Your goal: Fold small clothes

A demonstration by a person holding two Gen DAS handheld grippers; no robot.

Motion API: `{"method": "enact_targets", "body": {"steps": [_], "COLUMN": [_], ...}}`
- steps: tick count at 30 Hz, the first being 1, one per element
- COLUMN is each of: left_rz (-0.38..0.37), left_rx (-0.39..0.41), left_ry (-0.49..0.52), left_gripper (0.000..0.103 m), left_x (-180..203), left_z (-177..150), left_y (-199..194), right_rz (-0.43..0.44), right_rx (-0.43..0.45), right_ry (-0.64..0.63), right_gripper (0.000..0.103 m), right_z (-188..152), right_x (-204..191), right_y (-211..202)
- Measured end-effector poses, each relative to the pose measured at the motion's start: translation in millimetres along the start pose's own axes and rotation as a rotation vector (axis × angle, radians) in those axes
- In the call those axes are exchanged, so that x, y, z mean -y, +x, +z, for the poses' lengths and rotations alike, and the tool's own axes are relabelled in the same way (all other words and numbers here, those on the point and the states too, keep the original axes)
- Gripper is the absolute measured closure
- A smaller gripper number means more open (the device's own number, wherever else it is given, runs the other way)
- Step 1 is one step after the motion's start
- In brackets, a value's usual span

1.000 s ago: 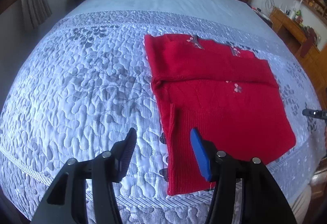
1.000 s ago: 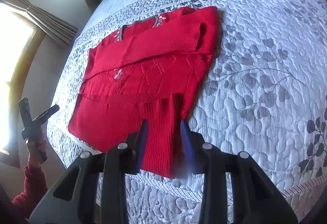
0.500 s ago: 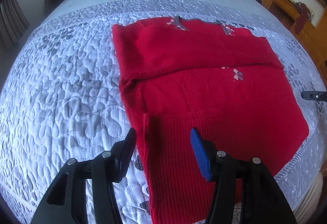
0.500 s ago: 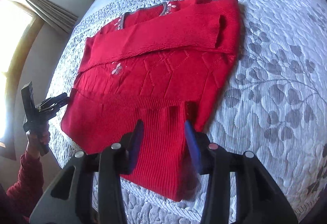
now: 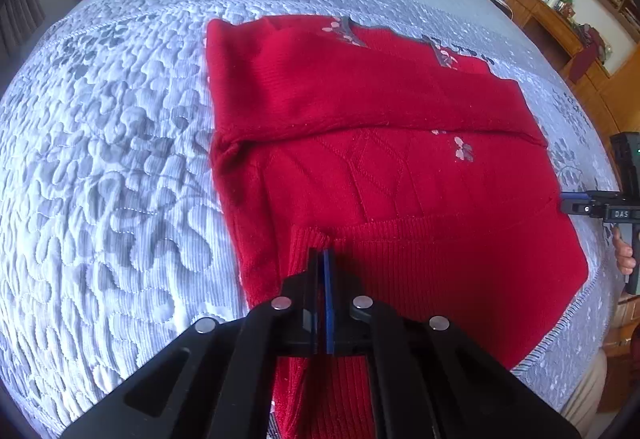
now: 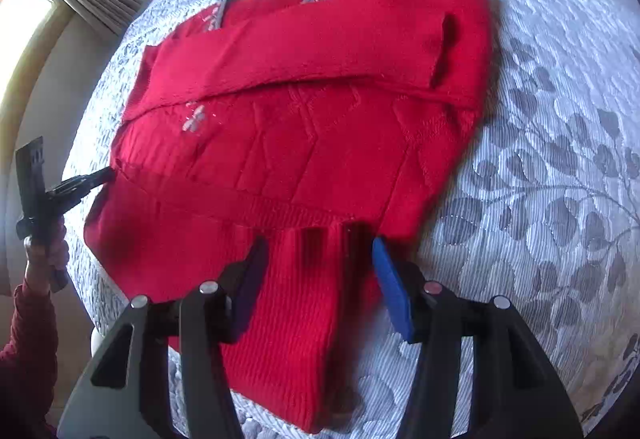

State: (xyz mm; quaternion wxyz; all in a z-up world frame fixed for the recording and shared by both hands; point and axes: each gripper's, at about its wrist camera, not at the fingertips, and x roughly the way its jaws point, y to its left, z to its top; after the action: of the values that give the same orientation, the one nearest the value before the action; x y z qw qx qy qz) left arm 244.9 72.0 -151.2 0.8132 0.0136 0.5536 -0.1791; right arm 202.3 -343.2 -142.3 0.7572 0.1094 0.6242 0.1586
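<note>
now a red sweater (image 5: 384, 143) is lying flat on the quilted bedspread (image 5: 112, 167) of a bed, its sleeves folded across the chest and its ribbed hem toward both cameras. the left hand-held gripper (image 5: 323, 259) is sitting with its jaws pressed together at the hem's left corner, where the knit is bunching up into a small ridge at the tips; whether cloth is actually pinched between the pads i cannot tell. the right hand-held gripper (image 6: 320, 251) is hovering over the hem's opposite corner with its jaws opening, a folded strip of the ribbed knit lying between the fingers, and the pads are not pressing on it. in the right wrist view the left hand-held gripper is showing at the sweater's far edge, held by a hand (image 6: 46, 251) in a dark red sleeve (image 6: 28, 335). a wooden shelf unit (image 5: 576, 27) is standing beside the bed.
</note>
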Motion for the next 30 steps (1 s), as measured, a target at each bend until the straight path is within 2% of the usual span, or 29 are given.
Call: {"method": "enact_targets", "body": {"steps": [5,7,8,9,10,11,15,22,26,30], "left_rz": [0.042,0.053,0.059,0.064,0.063,0.069,0.062,0.040,0.033,0.025], "left_rx": [-0.013,-0.019,-0.019,-0.019,-0.021,-0.021,-0.009,0.095,0.144,0.198], "left_ry": [0.047,0.061,0.064,0.066,0.064,0.056,0.009,-0.035,-0.060,-0.099], "left_gripper": [0.096,0.091,0.091,0.091,0.094,0.098,0.101,0.102,0.102,0.102], "left_x": [5.9,9.5,10.8,11.7,11.7,10.8,4.1,0.9,-0.1,-2.4], "left_z": [-0.4,0.6,1.0,1.4,1.8,2.1,1.8,-11.0,-12.2,4.2], "left_y": [5.5,8.0,8.5,9.1,9.9,9.9,3.2,-39.2,-58.5,-75.5], "right_rz": [-0.008,0.008,0.012,0.014,0.011,0.012,0.025,0.136,0.143,0.152], "right_rx": [-0.008,-0.006,-0.006,-0.011,-0.011,-0.007,0.032,0.137,0.166,0.184], "right_ry": [-0.068,-0.099,-0.110,-0.122,-0.125,-0.125,-0.109,-0.036,-0.024,-0.016], "right_gripper": [0.049,0.066,0.083,0.092,0.095,0.096,0.099,0.099,0.100,0.100], "right_z": [-8.3,-12.1,-13.7,-15.3,-15.7,-16.1,-18.1,-32.8,-41.2,-34.6], "right_x": [-8.1,-13.8,-15.7,-17.4,-18.2,-18.3,-16.0,-4.8,-1.1,-1.5], "right_y": [6.8,5.8,5.3,5.2,4.9,3.6,-7.6,-44.0,-57.5,-67.4]}}
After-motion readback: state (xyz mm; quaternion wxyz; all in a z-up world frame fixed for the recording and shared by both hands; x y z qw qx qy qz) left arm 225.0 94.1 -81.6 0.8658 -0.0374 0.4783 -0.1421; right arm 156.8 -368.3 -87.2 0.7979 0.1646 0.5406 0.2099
